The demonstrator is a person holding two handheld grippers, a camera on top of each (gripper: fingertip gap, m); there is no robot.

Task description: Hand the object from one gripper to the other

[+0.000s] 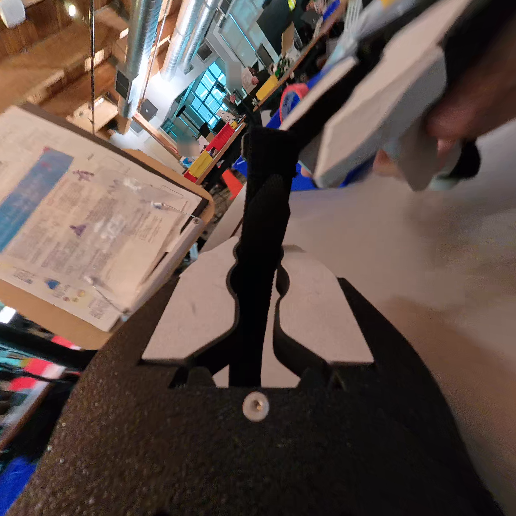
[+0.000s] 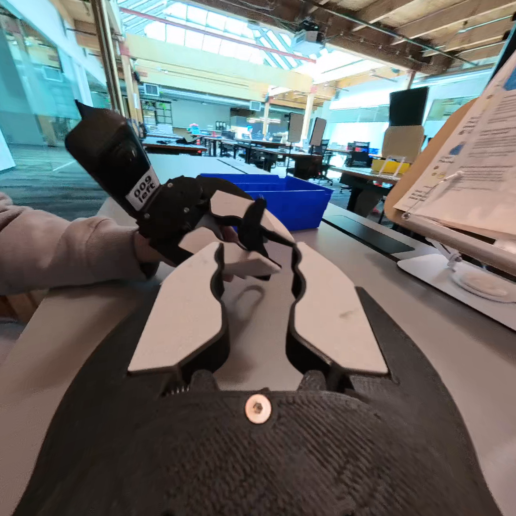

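A long black strap-like object (image 1: 265, 195) is clamped between the fingers of my left gripper (image 1: 258, 251) and sticks out past their tips. In the right wrist view the same object (image 2: 252, 223) shows edge-on in the left gripper (image 2: 276, 251), held above the table. My right gripper (image 2: 258, 248) is open, its fingertips to either side of the object and just short of it. In the left wrist view the right gripper (image 1: 300, 150) is blurred at the upper right, with its open tips by the object's far end and a hand behind it.
A blue bin (image 2: 279, 201) stands on the grey table (image 2: 405, 321) behind the grippers. A document stand with printed sheets (image 2: 460, 167) is at the right, and shows at the left in the left wrist view (image 1: 83, 223). A person's sleeve (image 2: 55, 251) comes in from the left.
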